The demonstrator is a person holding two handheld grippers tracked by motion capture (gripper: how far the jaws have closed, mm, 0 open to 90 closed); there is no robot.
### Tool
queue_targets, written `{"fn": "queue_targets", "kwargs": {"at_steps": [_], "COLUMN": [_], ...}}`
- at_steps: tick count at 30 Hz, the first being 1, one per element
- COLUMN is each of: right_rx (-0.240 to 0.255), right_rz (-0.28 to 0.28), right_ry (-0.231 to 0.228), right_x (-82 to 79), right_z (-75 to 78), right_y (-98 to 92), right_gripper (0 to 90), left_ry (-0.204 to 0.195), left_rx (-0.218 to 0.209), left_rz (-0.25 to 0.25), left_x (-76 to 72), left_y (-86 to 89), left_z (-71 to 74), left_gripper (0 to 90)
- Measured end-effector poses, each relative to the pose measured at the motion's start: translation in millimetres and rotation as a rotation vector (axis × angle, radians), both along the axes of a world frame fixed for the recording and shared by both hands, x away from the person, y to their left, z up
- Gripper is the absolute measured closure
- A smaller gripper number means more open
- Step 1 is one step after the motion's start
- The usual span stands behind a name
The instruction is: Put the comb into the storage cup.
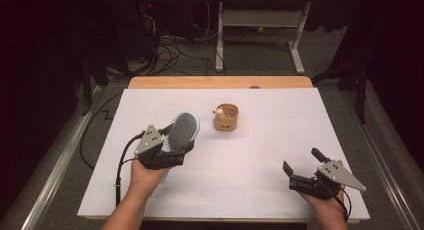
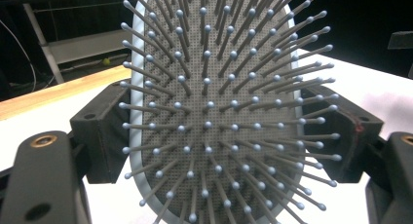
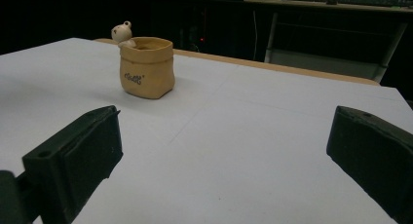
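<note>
Right gripper (image 1: 300,166) rested near table (image 1: 280,120) edge, jaws spread, nothing between. Brush (image 1: 182,130) pinched by left gripper (image 1: 172,142), apparently raised off the table, bristles facing its camera. Farther back: pot (image 1: 226,118) stood upright, untouched.

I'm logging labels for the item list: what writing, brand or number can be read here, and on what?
Small dark script on the front of the pot: too small and blurred to read.
Brush: no writing on the bristle side that shows.
Left gripper and right gripper: no readable marks.
</note>
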State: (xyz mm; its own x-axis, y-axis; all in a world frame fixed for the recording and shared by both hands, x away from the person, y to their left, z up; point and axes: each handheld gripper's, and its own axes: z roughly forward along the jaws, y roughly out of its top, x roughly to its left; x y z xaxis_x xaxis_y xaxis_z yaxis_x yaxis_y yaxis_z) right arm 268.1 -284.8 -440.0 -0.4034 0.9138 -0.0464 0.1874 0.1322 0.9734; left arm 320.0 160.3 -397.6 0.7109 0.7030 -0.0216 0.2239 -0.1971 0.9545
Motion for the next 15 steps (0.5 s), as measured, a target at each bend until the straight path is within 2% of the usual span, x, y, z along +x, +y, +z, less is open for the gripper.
{"fn": "queue_targets", "kwargs": {"at_steps": [15], "right_rx": [-0.016], "right_rz": [0.02], "right_ry": [0.008], "right_x": [0.7], "right_z": [-1.8], "right_y": [7.5], "right_gripper": [0.2], "left_ry": [-0.014], "left_rx": [0.012], "left_rz": [-0.044], "left_x": [4.0], "left_y": [-24.2], "left_z": [-0.4], "left_gripper": [20.3]}}
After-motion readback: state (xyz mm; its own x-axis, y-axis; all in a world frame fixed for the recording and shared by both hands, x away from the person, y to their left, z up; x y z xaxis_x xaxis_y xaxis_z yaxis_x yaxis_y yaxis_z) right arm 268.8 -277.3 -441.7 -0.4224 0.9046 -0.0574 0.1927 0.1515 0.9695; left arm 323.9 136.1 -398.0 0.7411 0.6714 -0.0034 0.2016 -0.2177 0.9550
